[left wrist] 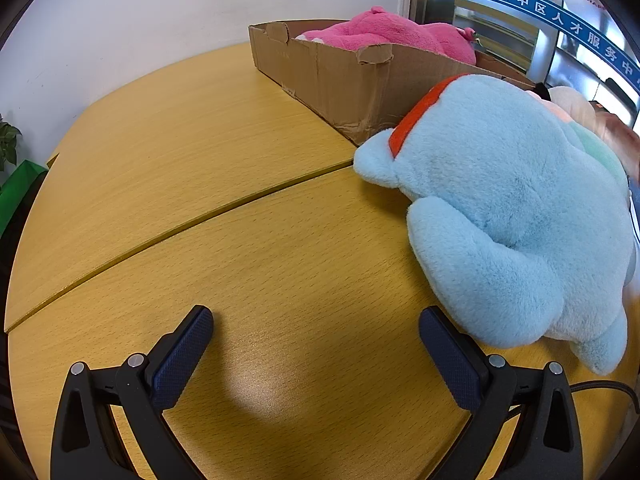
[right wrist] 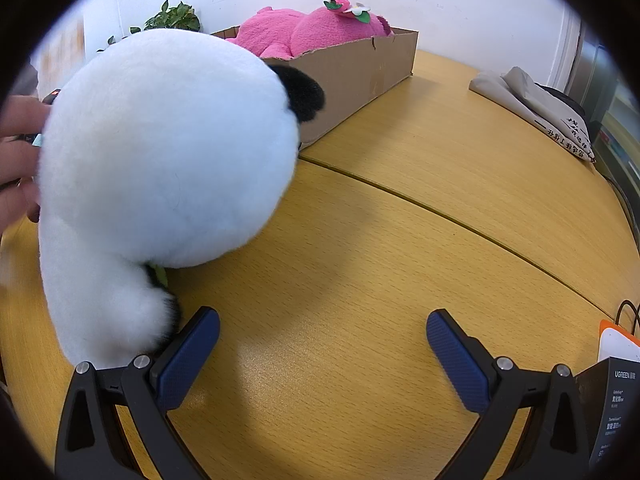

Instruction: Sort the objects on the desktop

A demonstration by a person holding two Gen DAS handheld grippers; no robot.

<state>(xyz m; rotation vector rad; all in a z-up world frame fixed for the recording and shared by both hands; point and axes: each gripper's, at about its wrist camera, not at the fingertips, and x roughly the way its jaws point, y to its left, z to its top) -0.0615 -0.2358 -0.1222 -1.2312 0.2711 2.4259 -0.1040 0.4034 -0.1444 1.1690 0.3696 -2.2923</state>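
Observation:
A light blue plush toy (left wrist: 512, 208) with a red collar lies on the wooden table (left wrist: 200, 152), just right of my open, empty left gripper (left wrist: 316, 322). A cardboard box (left wrist: 340, 76) behind it holds a pink plush toy (left wrist: 384, 34). In the right wrist view a white plush panda (right wrist: 160, 160) with a black ear lies left of my open, empty right gripper (right wrist: 323, 322), its paw touching the left finger. The box (right wrist: 360, 76) with the pink plush (right wrist: 312, 28) stands behind it. A bare hand (right wrist: 16, 152) touches the panda's far side.
A folded grey cloth bag (right wrist: 536, 108) lies at the table's far right. A black UGREEN box (right wrist: 608, 408) and cables sit by the right gripper. A potted plant (right wrist: 172, 18) stands behind the box. A seam (right wrist: 440, 208) runs across the table.

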